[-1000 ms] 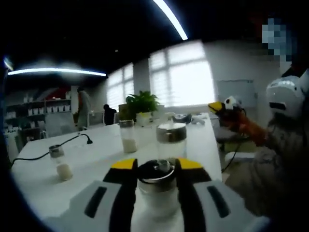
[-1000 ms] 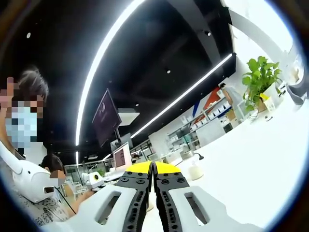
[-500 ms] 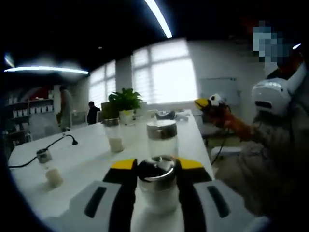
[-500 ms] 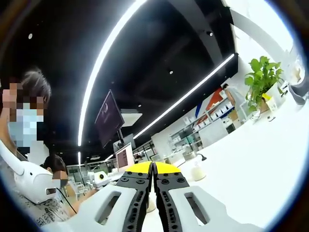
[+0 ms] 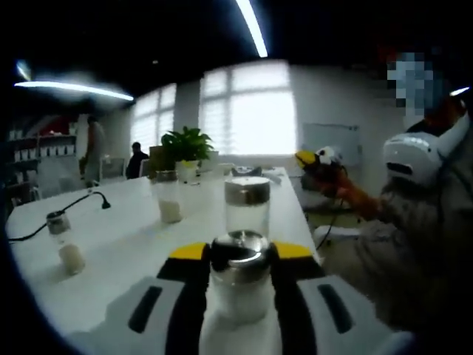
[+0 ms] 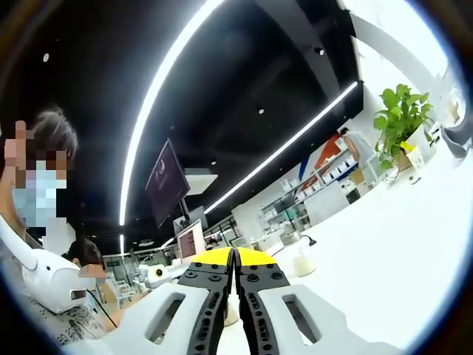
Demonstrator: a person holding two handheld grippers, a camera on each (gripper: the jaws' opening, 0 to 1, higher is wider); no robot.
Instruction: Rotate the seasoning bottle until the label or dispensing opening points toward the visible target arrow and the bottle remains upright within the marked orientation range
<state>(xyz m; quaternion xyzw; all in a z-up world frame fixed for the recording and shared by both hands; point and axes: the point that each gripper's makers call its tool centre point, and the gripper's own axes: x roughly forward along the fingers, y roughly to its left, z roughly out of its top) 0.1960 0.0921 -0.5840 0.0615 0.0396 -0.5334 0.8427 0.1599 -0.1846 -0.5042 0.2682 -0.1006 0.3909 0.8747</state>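
In the left gripper view a seasoning bottle (image 5: pixel 239 277) with a shiny metal cap and white powder inside stands upright between my yellow-tipped jaws. My left gripper (image 5: pixel 239 255) is shut on it, just below the cap. The white table (image 5: pixel 133 251) lies under it. My right gripper (image 5: pixel 319 158) appears at the right of that view, held up in a person's hand, away from the bottle. In the right gripper view my right gripper (image 6: pixel 235 257) is shut with nothing between its jaws, pointing up toward the ceiling.
Three more bottles stand on the table: one (image 5: pixel 247 204) right behind the held one, one (image 5: pixel 167 197) further back, a small one (image 5: pixel 64 241) at the left. A black cable (image 5: pixel 63 214), a potted plant (image 5: pixel 186 148) and a person in a white headset (image 5: pixel 414 159) are near.
The left gripper view has swung a little, so the other bottles and plant sit further left. The held bottle stays in the jaws. The right gripper has barely moved.
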